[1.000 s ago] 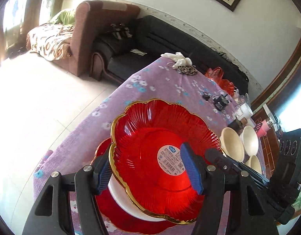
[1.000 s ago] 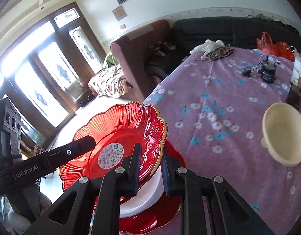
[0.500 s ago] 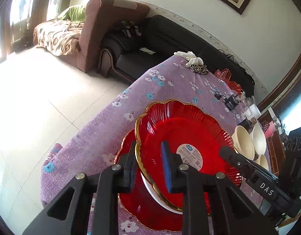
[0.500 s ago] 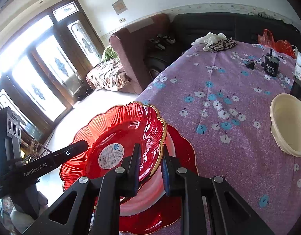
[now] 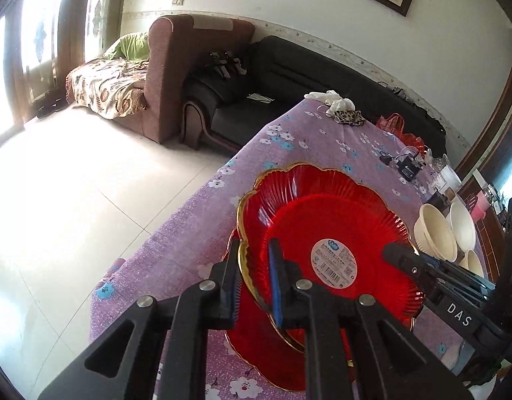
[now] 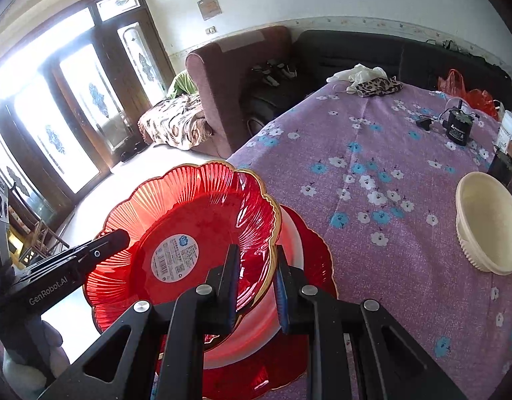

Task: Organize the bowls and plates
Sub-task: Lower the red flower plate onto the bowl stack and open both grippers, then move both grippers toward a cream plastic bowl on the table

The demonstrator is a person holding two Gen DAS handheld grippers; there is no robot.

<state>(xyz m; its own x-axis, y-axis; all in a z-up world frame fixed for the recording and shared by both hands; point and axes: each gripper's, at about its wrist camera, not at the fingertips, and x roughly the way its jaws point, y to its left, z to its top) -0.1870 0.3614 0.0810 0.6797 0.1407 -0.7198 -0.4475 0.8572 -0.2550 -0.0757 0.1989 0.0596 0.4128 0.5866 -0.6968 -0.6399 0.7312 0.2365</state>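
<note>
Both pinching opposite rim edges of the red scalloped plate (image 5: pixel 326 233): left gripper (image 5: pixel 254 283) and right gripper (image 6: pixel 256 286) jaws clamped on it, held tilted just above a white plate (image 6: pixel 286 233) stacked on another red plate (image 6: pixel 309 266) on the tabletop (image 6: pixel 389 173), cream bowls (image 5: pixel 436 233) nearby.

Gold-rimmed red plate (image 5: pixel 326 230), flowered purple tablecloth (image 6: pixel 382 173)

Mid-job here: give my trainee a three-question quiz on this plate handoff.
1. True or false: only the right gripper clamps the red scalloped plate.
2. What lies directly under the held plate? A) a white plate on another red plate B) a cream bowl C) bare tablecloth
3. Fill in: the sticker sits at the plate's ____.

Key: 1 false, the left gripper clamps too; 2 A; 3 centre.
</note>
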